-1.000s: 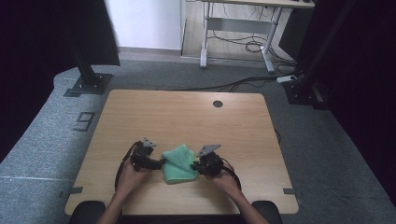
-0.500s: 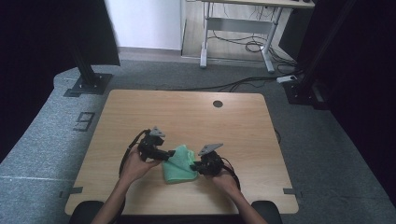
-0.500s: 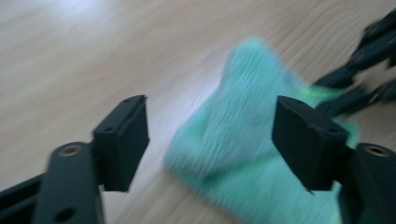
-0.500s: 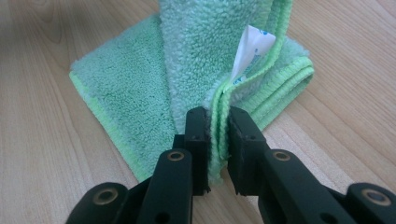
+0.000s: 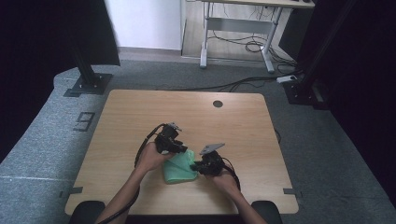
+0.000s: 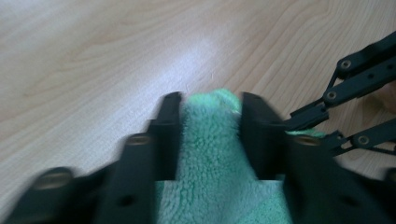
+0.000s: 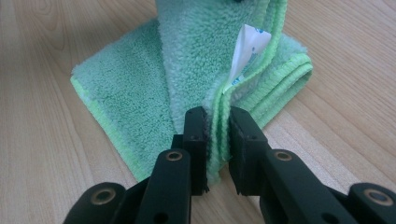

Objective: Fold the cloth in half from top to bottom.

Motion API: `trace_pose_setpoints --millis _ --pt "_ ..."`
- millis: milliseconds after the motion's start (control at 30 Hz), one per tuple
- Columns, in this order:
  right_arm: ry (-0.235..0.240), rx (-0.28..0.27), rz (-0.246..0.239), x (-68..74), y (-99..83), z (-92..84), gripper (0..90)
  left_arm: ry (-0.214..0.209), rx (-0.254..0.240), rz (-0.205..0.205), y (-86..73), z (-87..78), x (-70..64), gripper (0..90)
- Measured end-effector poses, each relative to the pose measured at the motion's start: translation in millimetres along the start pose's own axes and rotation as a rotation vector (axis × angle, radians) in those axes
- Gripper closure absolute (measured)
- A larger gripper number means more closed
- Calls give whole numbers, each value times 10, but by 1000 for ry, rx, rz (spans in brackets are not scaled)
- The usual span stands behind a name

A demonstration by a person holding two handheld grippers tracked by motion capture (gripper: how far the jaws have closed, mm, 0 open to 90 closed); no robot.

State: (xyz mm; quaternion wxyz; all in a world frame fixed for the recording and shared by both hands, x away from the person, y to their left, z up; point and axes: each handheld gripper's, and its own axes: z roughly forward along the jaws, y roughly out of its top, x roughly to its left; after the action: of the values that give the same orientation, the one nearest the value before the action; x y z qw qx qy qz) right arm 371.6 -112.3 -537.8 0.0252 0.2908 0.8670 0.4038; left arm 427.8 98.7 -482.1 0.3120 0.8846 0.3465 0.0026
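Now that the left gripper (image 6: 210, 105) has come up and across to the cloth's far corner, its jaws have just been closing and pinch a ridge of the green cloth (image 5: 179, 166) between them, while the right gripper (image 7: 217, 122) stays clamped on the hemmed edge beside a white care label (image 7: 245, 51). With both corners held, the cloth looks ready to be folded or lifted; around the grippers only bare wooden table (image 5: 140, 112) shows, and nothing stands in the way
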Motion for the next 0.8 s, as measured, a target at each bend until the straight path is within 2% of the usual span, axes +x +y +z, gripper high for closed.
trace_pose_setpoints --millis 67,167,367,400,600,800 --pt "2 -1 1 -2 0 0 775 -10 -1 8 -8 -17 -10 807" --pt "3 2 6 -7 3 -3 774 -18 -7 21 -18 -81 -40 851" --pt "-1 -9 4 -20 22 -42 695 -24 -41 34 -81 -228 -127 852" --pt "-1 -12 7 -21 24 -55 668 -19 -52 35 -131 -287 -161 851" --pt "0 -19 -5 -14 23 -148 541 -20 -94 18 -358 -403 -263 816" --pt "-7 -21 -10 -11 -15 -259 504 -18 -95 11 -624 -449 -349 784"
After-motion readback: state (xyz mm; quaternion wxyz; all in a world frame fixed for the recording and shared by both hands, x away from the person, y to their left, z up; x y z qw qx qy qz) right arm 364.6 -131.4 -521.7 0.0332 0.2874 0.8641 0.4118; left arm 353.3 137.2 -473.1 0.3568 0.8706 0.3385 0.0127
